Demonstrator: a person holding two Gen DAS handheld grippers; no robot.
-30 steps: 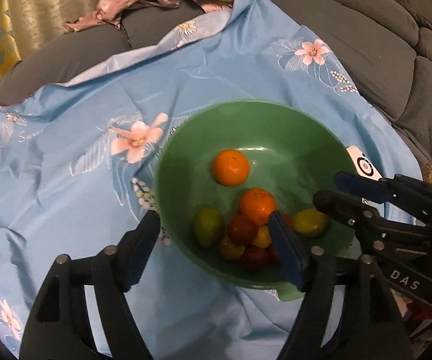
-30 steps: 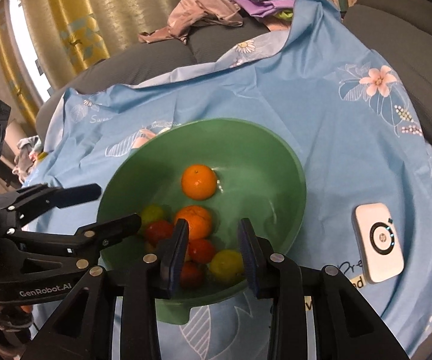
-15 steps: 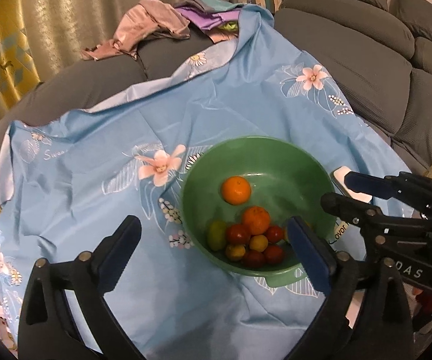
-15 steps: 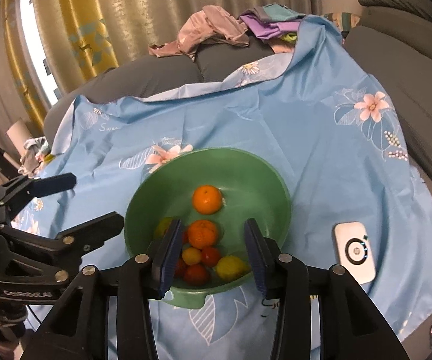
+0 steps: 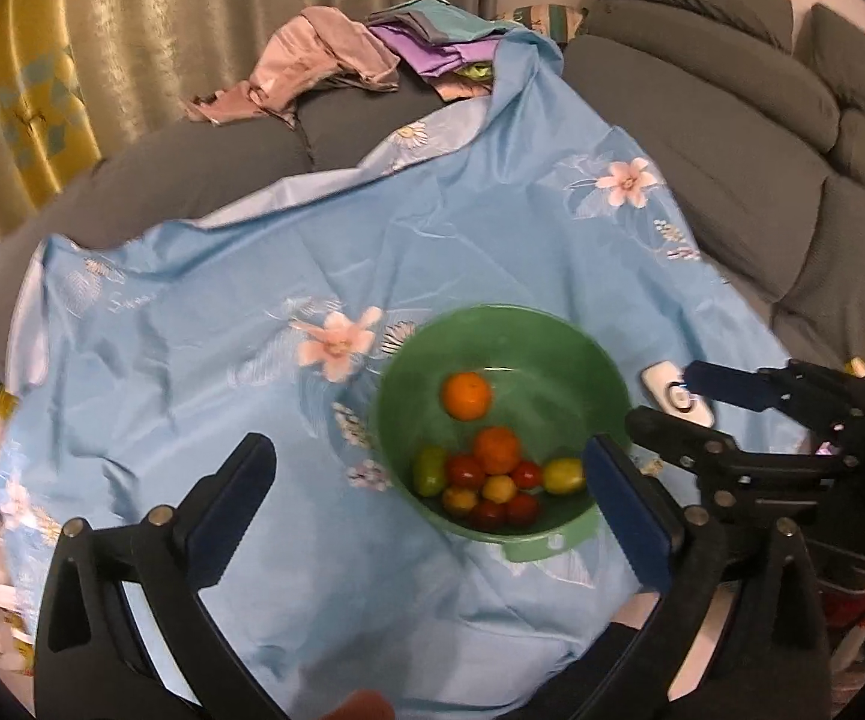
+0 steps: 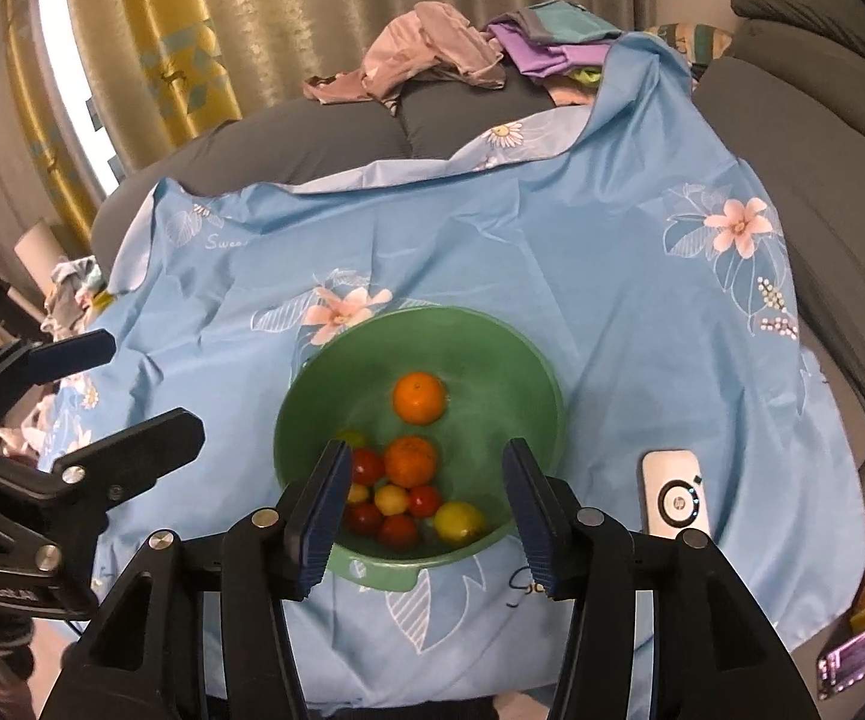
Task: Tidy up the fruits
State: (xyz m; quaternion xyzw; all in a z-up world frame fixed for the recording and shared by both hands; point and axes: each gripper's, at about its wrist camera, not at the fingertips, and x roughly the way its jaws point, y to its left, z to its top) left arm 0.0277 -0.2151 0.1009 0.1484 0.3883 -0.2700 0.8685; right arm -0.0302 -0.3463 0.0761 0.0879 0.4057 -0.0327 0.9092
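A: Where's the fruit sitting?

B: All of it is in the round green bowl (image 6: 543, 387), smooth plastic by the sheen, with a small tab handle on the near rim. One orange (image 6: 419, 398) lies alone toward the far side; a second orange (image 6: 410, 461) tops a cluster of small red tomatoes (image 6: 368, 466), a little yellow fruit (image 6: 389, 498), a lemon (image 6: 459, 521) and a green fruit (image 5: 430, 470).

A: And what's under the bowl?

B: A glossy, wrinkled light-blue cloth (image 6: 552, 252) printed with pink flowers, draped over a grey ribbed sofa (image 5: 726, 138). A flat white rounded device (image 6: 675, 495) lies on the cloth just beside the bowl.

A: The jaws?

B: The left gripper (image 5: 432, 510) has its jaws spread very wide and opening, nothing between them. The right gripper (image 6: 426, 510) is opening too, jaws partly apart, empty, above the bowl's near edge.

A: Anything at the back?

B: Crumpled pink and purple clothes (image 5: 336, 69) against pleated gold curtains (image 6: 324, 6).
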